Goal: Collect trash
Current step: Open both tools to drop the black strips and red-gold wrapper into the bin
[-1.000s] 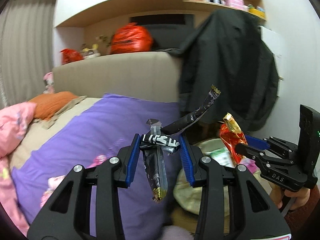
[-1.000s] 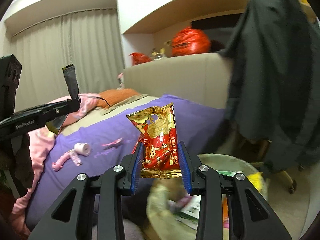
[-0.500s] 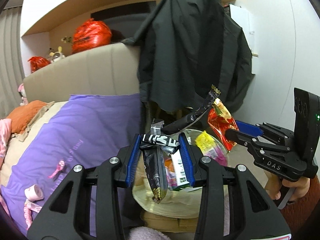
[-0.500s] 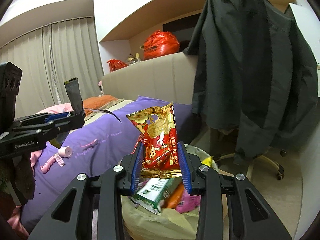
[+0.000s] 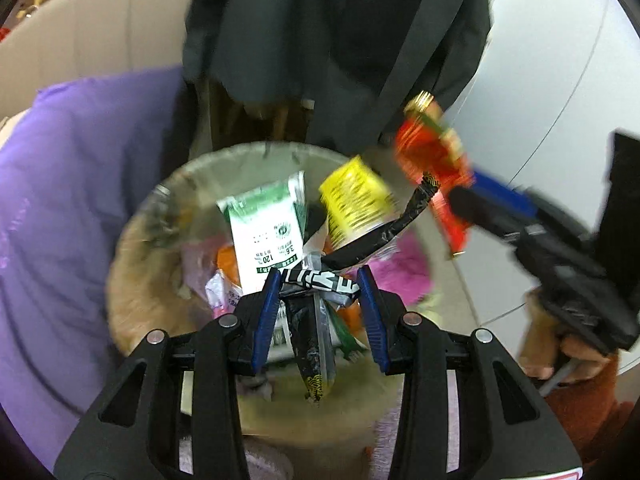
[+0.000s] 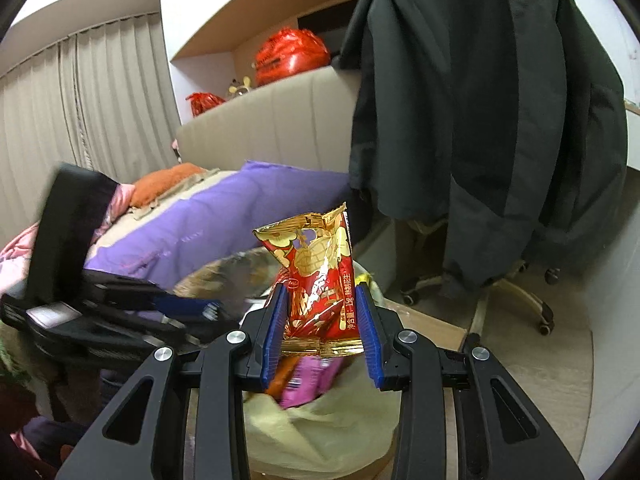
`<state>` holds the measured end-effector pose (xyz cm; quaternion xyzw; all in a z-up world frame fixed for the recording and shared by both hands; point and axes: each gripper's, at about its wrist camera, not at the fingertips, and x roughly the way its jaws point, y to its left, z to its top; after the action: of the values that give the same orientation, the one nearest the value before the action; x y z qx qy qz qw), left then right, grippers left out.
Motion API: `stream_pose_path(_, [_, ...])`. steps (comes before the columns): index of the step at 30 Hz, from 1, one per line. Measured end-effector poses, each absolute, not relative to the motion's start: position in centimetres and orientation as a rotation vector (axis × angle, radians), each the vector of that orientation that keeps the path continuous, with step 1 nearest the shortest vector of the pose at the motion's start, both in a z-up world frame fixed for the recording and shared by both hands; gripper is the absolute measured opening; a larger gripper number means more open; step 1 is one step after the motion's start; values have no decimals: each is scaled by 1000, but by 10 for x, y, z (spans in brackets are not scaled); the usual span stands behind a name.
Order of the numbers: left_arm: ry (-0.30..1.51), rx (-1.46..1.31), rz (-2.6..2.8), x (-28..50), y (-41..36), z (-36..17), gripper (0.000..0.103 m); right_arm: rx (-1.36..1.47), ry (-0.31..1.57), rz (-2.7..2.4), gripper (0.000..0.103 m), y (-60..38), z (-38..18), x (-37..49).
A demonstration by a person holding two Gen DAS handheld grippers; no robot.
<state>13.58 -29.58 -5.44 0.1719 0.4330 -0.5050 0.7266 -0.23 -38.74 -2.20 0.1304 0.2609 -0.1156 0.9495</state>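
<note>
The left tongs point(image 5: 319, 284) grip black wrappers point(image 5: 316, 280) directly above the open trash bin point(image 5: 160, 208), which is full of packets. The right tongs point(image 6: 322, 312) clamp a red-and-gold snack packet point(image 6: 320, 280) over the bin's edge beside the purple bed cover point(image 6: 208, 224).

"120" on white-green packet point(image 5: 269, 224), seemingly "15g" on red wrapper point(image 6: 322, 280)

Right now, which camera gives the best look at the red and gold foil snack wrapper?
The right wrist view: the red and gold foil snack wrapper stands sharp and centred between that gripper's blue fingers, its print showing. The left wrist view shows it only blurred, off to the right.
</note>
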Motion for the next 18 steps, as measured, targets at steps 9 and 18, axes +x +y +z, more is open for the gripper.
stream_pose_path(9, [953,554,-1050,148,-323,-87,36,291,598,-204,33,-403,-50,20])
stream_pose_path(18, [928,507,-1030,154,-288,-78,36,302,619,-160,33,-396,-61,37])
